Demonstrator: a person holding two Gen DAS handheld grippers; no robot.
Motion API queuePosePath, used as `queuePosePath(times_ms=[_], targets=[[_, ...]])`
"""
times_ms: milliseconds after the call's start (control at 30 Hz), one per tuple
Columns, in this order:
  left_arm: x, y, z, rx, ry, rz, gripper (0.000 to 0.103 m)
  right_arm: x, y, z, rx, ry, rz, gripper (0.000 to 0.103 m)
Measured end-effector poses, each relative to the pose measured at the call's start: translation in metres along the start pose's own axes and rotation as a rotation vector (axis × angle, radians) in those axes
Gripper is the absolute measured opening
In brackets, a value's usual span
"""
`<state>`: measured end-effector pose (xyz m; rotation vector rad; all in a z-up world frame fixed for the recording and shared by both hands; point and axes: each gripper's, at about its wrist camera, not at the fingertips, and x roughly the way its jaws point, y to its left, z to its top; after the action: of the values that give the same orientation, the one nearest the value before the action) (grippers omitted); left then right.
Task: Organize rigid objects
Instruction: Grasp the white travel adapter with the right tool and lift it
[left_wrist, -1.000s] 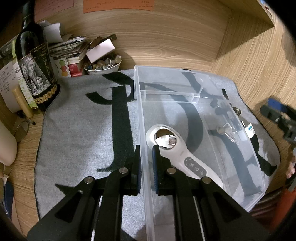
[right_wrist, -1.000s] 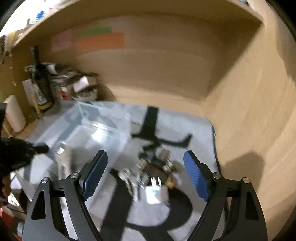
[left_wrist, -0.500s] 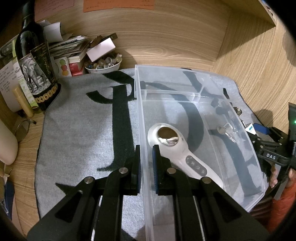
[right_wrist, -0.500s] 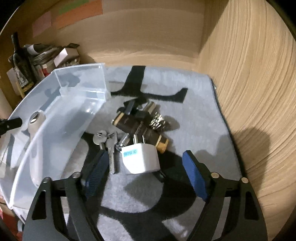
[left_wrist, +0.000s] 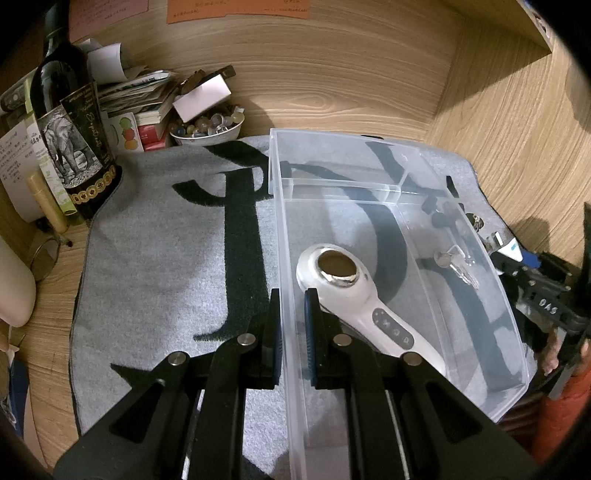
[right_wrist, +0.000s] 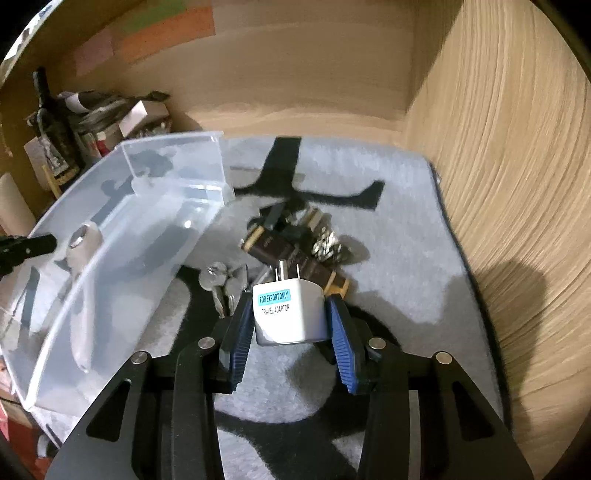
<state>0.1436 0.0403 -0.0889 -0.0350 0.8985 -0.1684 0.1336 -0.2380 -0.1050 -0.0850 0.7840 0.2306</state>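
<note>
My left gripper (left_wrist: 291, 317) is shut on the left wall of a clear plastic bin (left_wrist: 280, 229). Inside the bin lies a white handheld device (left_wrist: 354, 291) with a round metal head. My right gripper (right_wrist: 291, 314) is shut on a white travel adaptor (right_wrist: 288, 314), its prongs pointing away, on the grey mat beside the bin (right_wrist: 173, 206). Just beyond the adaptor lie keys (right_wrist: 218, 280), a dark brown rectangular object (right_wrist: 291, 258) and a small sparkly piece (right_wrist: 327, 245). The keys (left_wrist: 456, 264) show through the bin's wall in the left wrist view.
A grey mat (left_wrist: 166, 266) with black characters covers the wooden desk. A dark wine bottle (left_wrist: 70, 125), stacked papers and a bowl of small items (left_wrist: 207, 127) stand at the back left. Wooden walls (right_wrist: 517, 184) close in the back and right.
My right gripper moved down to the adaptor and closed from wide open onto its sides. My left gripper kept its hold on the bin wall without moving.
</note>
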Motion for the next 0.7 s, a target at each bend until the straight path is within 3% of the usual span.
queuePosePath(times_ms=[433, 700], targets=[[0.0, 0.0, -0.002, -0.004, 0.001, -0.003, 0.01, -0.041, 0.027, 0.038, -0.036, -0.172, 0.067, 0.037], [-0.001, 0.0, -0.002, -0.009, 0.004, -0.008, 0.01, -0.047, 0.057, 0.057, -0.074, -0.221, 0.15, 0.037]])
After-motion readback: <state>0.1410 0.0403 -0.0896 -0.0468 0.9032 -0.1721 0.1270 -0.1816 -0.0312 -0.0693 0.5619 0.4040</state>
